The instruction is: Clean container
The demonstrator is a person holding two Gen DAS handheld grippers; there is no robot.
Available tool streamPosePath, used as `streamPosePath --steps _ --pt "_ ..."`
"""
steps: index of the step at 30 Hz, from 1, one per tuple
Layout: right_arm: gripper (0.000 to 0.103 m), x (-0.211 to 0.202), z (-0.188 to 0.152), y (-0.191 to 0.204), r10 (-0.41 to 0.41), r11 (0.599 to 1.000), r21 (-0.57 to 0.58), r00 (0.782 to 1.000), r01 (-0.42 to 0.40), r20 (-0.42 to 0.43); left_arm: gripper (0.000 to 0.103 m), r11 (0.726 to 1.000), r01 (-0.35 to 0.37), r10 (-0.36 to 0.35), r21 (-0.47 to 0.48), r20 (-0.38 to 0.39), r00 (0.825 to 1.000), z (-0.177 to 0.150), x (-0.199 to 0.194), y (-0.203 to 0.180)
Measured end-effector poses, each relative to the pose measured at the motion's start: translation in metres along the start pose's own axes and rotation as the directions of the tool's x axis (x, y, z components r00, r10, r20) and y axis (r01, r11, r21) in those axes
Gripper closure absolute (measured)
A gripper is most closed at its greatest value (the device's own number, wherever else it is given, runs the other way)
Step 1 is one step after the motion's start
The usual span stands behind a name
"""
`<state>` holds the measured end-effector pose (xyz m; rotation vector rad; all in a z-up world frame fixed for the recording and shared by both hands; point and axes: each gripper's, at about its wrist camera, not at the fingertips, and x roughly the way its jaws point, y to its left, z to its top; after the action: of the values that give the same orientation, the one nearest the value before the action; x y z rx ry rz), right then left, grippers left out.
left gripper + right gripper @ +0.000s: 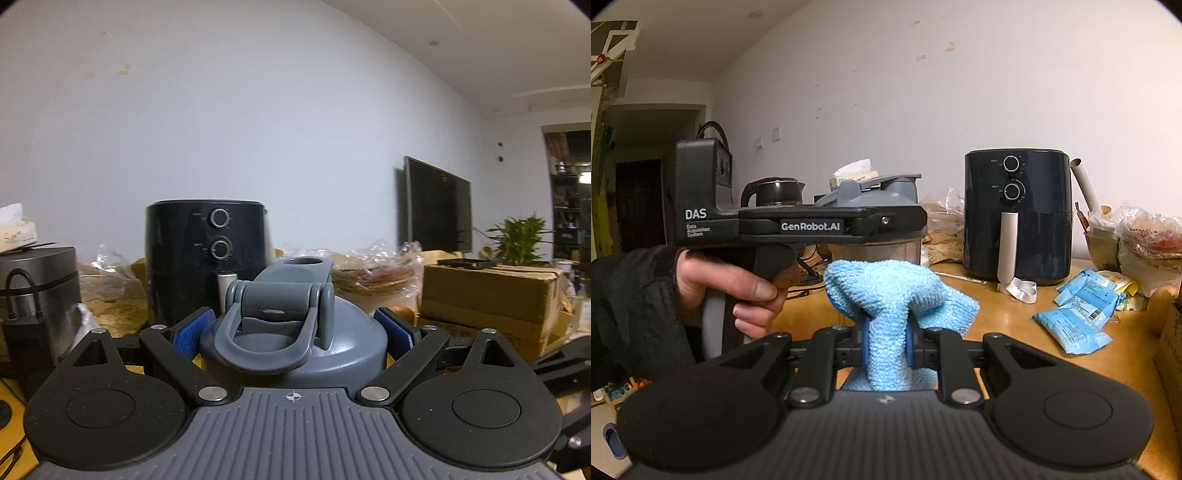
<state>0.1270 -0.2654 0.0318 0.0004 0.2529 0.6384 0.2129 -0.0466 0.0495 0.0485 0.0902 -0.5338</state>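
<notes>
A container with a grey flip-top lid and carry loop fills the centre of the left wrist view. My left gripper is shut on it, with a blue pad pressed on each side of the lid. The right wrist view shows that gripper from the side in a person's hand, with the container's lid and clear body behind it. My right gripper is shut on a light blue cloth, which bunches up above the pads just in front of the container.
A dark air fryer stands at the back of the wooden table. Blue packets and plastic bags lie to the right. A black kettle sits behind the left gripper. A cardboard box and a grey appliance flank the fryer.
</notes>
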Motion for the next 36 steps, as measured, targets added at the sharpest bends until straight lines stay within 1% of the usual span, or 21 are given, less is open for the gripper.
streamPosePath --steps 6,12,17,20,25,30,36 --pt "0.09 -0.006 0.004 -0.001 0.009 1.0 -0.015 1.0 -0.009 -0.008 0.009 0.997 0.08 -0.08 0.003 -0.01 0.997 0.0 0.001 0.009" --pt "0.09 -0.01 0.009 -0.001 0.015 0.999 -0.049 1.0 -0.016 -0.027 0.009 0.991 0.133 -0.133 0.008 -0.025 0.991 0.001 0.002 0.014" --pt "0.09 -0.012 0.012 0.0 0.016 0.997 -0.074 0.998 -0.02 -0.054 0.008 0.983 0.182 -0.181 0.013 -0.046 0.982 0.004 0.005 0.02" --pt "0.09 -0.007 0.012 -0.001 0.01 0.997 -0.075 0.998 -0.014 -0.064 0.008 0.983 0.186 -0.185 0.014 -0.046 0.982 0.003 0.006 0.021" --pt "0.09 0.013 0.008 -0.001 0.02 0.999 -0.046 0.997 -0.024 -0.076 0.008 0.983 0.185 -0.184 0.015 -0.046 0.982 0.003 0.007 0.02" --pt "0.09 0.031 0.008 0.002 0.019 0.999 -0.034 0.998 -0.021 -0.064 0.008 0.983 0.185 -0.184 0.016 -0.047 0.982 0.004 0.008 0.02" --pt "0.09 0.041 0.013 0.003 0.014 1.0 -0.02 0.999 -0.015 -0.041 0.008 0.983 0.182 -0.18 0.028 -0.051 0.982 0.004 0.008 0.019"
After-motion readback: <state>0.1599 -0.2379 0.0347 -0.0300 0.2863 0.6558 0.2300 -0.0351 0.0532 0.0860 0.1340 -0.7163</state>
